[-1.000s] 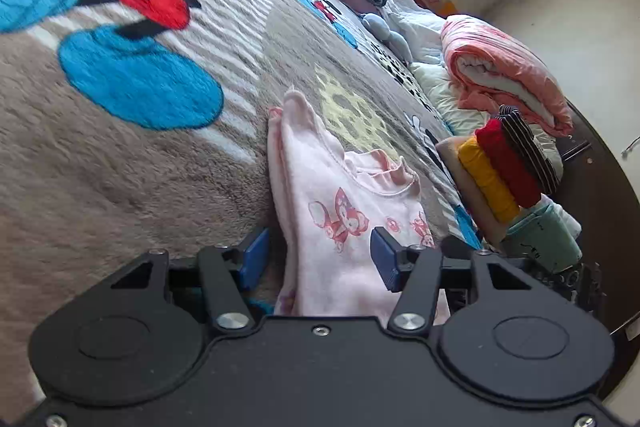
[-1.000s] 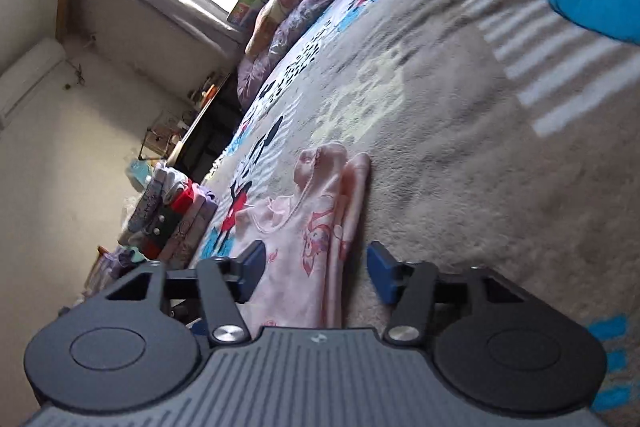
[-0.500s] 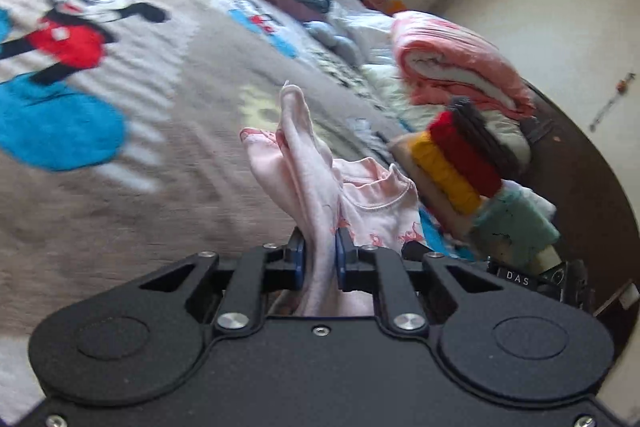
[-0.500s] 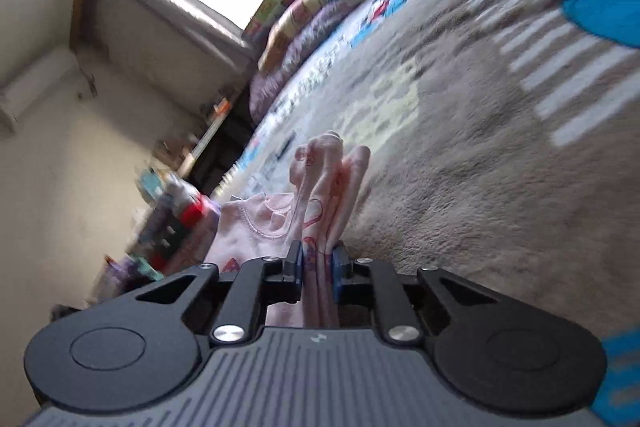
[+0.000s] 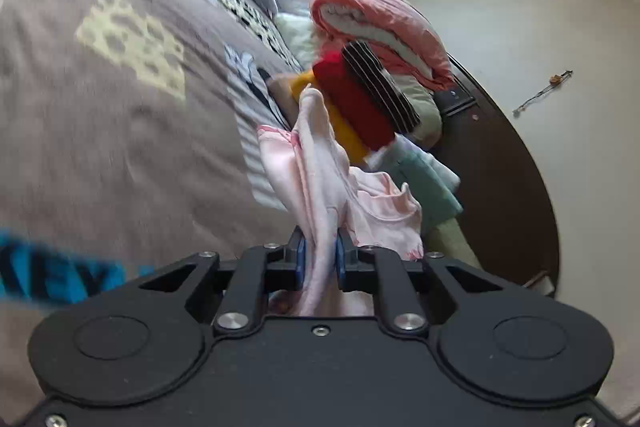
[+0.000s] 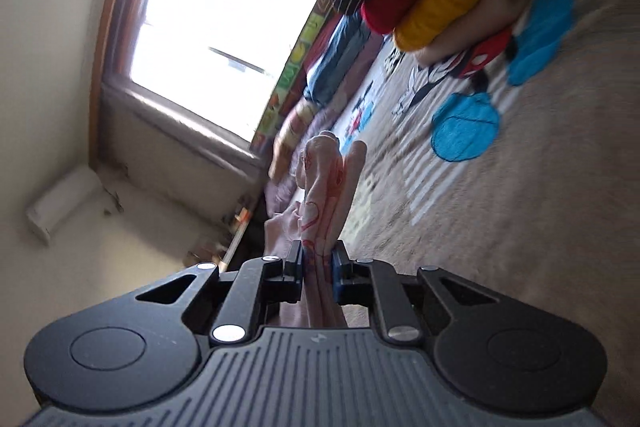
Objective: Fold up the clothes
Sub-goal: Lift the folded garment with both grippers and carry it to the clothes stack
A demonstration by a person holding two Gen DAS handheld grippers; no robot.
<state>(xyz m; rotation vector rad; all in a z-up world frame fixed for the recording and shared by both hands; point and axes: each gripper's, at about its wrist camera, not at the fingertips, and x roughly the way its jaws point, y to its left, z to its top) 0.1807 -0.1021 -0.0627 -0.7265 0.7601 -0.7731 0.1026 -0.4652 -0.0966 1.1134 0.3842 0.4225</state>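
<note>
Left gripper [image 5: 318, 259] jaws clamping pink garment [image 5: 320, 171], right gripper [image 6: 317, 263] likewise, tilted sideways

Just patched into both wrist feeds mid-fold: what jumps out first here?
The pale pink printed child's top, bunched and pinched in the left claw and also in the right claw. Beyond it in the left view sits a stack of folded clothes in black-striped, red and yellow, beside the brown fleece blanket with blue and red cartoon prints. The right view also catches a bright wood-framed window.
</note>
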